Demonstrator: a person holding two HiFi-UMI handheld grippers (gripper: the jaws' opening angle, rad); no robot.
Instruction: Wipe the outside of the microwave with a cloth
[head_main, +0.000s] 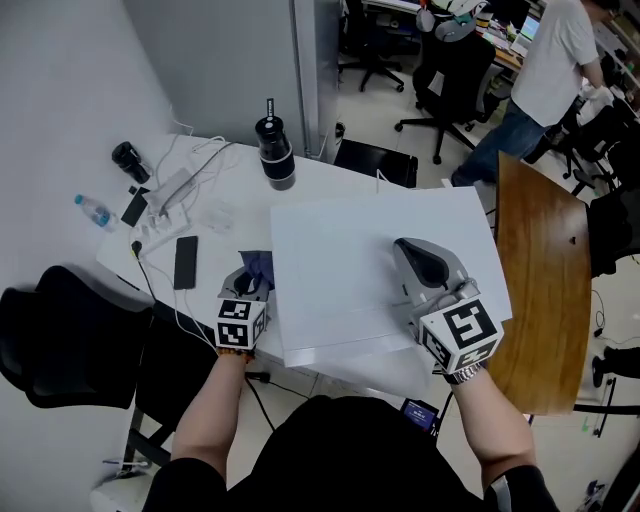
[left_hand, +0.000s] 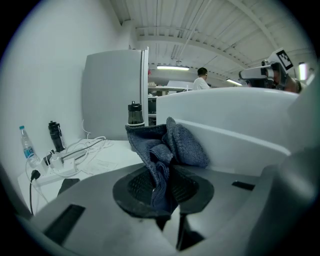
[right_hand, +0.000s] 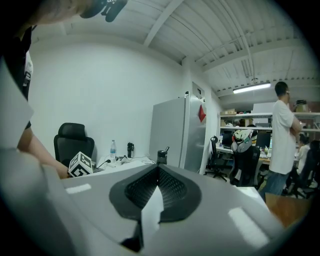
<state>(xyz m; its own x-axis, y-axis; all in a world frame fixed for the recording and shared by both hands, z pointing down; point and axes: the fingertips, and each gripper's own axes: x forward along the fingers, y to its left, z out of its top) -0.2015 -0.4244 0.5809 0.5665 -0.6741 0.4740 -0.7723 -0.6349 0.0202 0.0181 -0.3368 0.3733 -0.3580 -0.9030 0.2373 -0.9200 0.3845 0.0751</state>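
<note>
Microwave: a plain white box (head_main: 340, 260) on the white table (head_main: 215, 215); the head view shows only its broad, flat top.
Cloth: dark blue knitted fabric (left_hand: 172, 145), bunched and folded, standing up out of the jaws in a crumpled tuft.
Cloth's place: at the microwave's left edge (head_main: 257, 266), low beside the top panel; I cannot tell if it touches the wall.
Left gripper: (left_hand: 162, 185) clamped on the cloth, the two dark pads nearly together with a fold of fabric pinched between them.
Left gripper's place: just left of the microwave (head_main: 248, 285), pointing along its left side.
Right gripper: (right_hand: 158, 172) jaws closed tip to tip, with nothing between them; only a narrow wedge of white shows behind the tips.
Right gripper's place: over the microwave's top (head_main: 412, 255), toward its right side; whether it rests on the surface I cannot tell.
Black bottle: (head_main: 275, 150) upright on the table beyond the microwave's far left corner.
Phone: (head_main: 185, 262) flat on the table, left of the microwave, past the cloth.
</note>
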